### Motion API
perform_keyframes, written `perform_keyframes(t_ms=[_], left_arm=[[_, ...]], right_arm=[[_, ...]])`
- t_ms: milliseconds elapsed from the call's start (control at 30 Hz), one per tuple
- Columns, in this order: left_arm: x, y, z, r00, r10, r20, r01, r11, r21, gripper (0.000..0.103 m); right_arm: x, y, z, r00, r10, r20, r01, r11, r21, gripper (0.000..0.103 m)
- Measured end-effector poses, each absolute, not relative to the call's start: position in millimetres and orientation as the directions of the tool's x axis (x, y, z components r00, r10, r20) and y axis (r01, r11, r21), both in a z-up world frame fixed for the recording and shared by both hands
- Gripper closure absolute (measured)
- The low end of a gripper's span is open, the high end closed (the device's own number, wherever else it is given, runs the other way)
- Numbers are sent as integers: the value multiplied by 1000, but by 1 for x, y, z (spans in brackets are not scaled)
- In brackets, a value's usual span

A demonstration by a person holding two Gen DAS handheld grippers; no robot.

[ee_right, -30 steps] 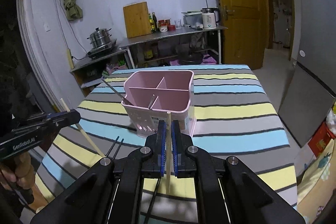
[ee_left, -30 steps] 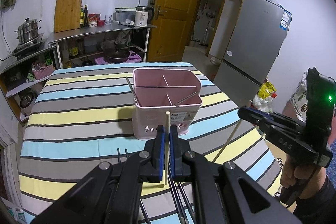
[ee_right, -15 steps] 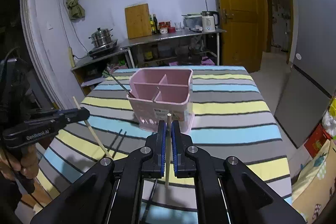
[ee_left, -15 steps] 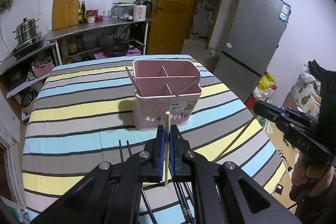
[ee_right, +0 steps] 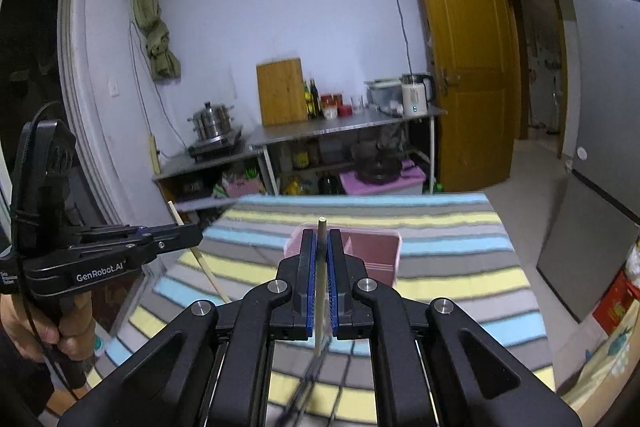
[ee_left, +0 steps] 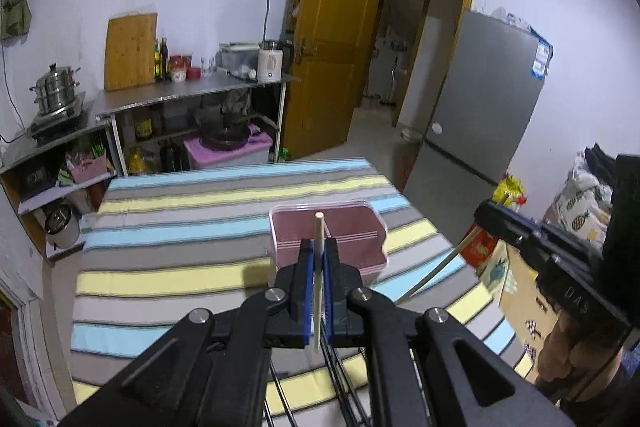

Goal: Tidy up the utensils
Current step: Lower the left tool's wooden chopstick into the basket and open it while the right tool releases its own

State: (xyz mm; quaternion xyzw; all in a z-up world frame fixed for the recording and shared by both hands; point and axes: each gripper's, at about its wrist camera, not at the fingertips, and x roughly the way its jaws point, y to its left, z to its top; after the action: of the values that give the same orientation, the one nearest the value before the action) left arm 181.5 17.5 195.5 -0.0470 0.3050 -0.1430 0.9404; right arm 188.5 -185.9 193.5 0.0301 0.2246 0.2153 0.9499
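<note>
Left wrist view: left gripper (ee_left: 318, 291) pinched a wooden chopstick (ee_left: 318, 267) upright, the pink caddy (ee_left: 328, 241) just beyond on the striped table (ee_left: 168, 227). A thin grip could let it swivel.

Right wrist view: right gripper (ee_right: 321, 281) clamped another chopstick (ee_right: 321, 279); it might strike the caddy's rim.

Both grippers have risen since a second ago: the left gripper (ee_left: 318, 247) and right gripper (ee_right: 321, 251) now carry their wooden chopsticks (ee_left: 317, 283) (ee_right: 320, 287) higher above the pink utensil caddy (ee_left: 352, 239), which sits lower in both views.

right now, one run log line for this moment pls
left gripper: shut on wooden chopstick | right gripper: shut on second chopstick | pink caddy: ahead
</note>
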Motion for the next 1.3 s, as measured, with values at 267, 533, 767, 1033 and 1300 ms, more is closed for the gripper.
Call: perform_keyframes(t_ms=[267, 533, 767, 1033, 1300], left_arm=[[209, 17, 226, 812, -294, -503, 239, 956, -172, 98], [244, 11, 204, 809, -281, -517, 227, 960, -166, 98], [270, 11, 167, 784, -267, -560, 206, 964, -171, 98], [283, 7, 140, 755, -264, -600, 196, 964, -178, 98], [285, 11, 129, 741, -253, -623, 178, 967, -181, 93]], right_arm=[[222, -173, 206, 832, 414, -370, -373, 910, 181, 98], [250, -166, 188, 835, 395, -383, -350, 918, 184, 98], [271, -162, 155, 814, 392, -428, -344, 920, 188, 98], [280, -157, 123, 785, 388, -483, -344, 921, 182, 98], [282, -160, 111, 759, 387, -523, -343, 921, 184, 98]])
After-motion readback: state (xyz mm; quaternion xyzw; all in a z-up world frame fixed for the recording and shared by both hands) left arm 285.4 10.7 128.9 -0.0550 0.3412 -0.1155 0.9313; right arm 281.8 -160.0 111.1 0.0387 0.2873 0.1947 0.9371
